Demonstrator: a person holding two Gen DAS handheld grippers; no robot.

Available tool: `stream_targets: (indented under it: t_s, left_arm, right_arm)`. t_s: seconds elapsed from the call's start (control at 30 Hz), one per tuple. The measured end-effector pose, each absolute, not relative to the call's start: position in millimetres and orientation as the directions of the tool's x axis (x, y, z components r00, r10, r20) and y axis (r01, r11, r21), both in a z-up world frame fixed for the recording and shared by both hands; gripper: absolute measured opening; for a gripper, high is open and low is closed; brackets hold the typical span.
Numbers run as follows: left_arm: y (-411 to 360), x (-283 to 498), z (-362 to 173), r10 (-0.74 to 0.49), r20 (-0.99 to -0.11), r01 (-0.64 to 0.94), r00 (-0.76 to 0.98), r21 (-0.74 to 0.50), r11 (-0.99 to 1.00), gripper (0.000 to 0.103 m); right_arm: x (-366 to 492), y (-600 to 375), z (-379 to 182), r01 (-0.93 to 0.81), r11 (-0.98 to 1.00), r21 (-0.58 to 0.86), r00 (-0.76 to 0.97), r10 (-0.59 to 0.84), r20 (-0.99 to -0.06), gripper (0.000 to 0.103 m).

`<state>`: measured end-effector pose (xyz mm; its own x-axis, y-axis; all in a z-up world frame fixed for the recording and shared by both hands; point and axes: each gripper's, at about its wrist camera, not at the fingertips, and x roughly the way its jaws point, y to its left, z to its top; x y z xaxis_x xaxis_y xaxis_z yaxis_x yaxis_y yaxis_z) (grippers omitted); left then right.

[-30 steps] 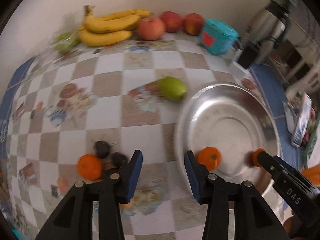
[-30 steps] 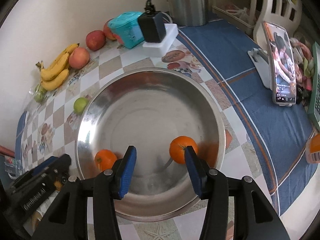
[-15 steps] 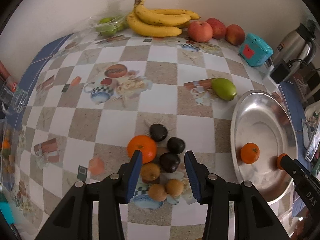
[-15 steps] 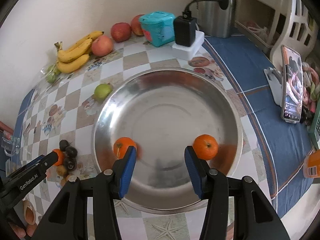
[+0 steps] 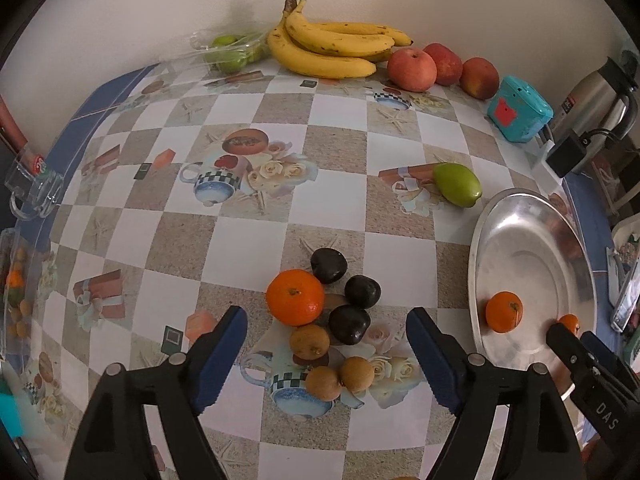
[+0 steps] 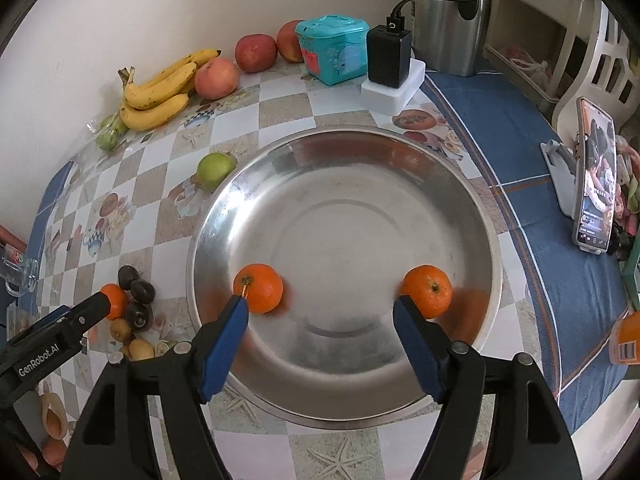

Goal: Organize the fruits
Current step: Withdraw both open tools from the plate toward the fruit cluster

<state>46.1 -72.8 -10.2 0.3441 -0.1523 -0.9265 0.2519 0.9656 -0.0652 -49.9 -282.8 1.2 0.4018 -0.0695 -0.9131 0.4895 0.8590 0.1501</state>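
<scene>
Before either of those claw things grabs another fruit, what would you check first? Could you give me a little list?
1. Left gripper jaws opening, nothing between the pads: ok.
2. Right gripper jaws opening, empty: ok.
3. Orange on the table within the left gripper's line: ok.
4. Dark fruits crowd that orange, touching it: not ok.
5. Metal bowl has room, only two oranges inside: ok.
6. Whether the bowl oranges have stopped rolling: cannot tell.
</scene>
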Motion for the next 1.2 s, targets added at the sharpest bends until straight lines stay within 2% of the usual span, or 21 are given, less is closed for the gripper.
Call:
stream_targets:
  t_s: [0.07, 0.13, 0.27, 0.3, 1.0, 1.2]
  left_arm:
    - [-72, 46, -11, -0.147, -0.927, 0.247, 0.346, -0.061, 0.967, 0.087]
    - [-71, 46, -12, -0.143, -0.927, 0.241, 0.346, -0.059, 0.969, 0.095]
    - [-70, 47, -11, -0.136, -0.924, 0.232, 0.357, -0.053, 0.971, 0.099]
    - [-69, 47, -11, -0.134, -0.923, 0.227, 0.361, -0.052, 0.972, 0.103]
    - [-63, 47, -4, -0.12, -0.903, 0.203, 0.412, -0.038, 0.979, 0.103]
    - [-54, 51, 5, -0.084, -0.885, 0.173, 0.458, -0.003, 0.985, 0.103]
  right_arm:
    - [-50, -282, 0, 0.486, 0.861, 0.15, 0.403, -0.069, -0.912, 0.087]
    - [-50, -281, 1, 0.485, 0.862, 0.15, 0.409, -0.071, -0.91, 0.088]
    - [-50, -281, 2, 0.479, 0.865, 0.151, 0.422, -0.076, -0.903, 0.088]
    - [-50, -281, 2, 0.478, 0.865, 0.151, 0.425, -0.077, -0.902, 0.088]
    - [-50, -278, 11, 0.444, 0.874, 0.199, 0.499, -0.057, -0.864, 0.088]
    - [-47, -271, 13, 0.412, 0.882, 0.228, 0.508, -0.015, -0.861, 0.088]
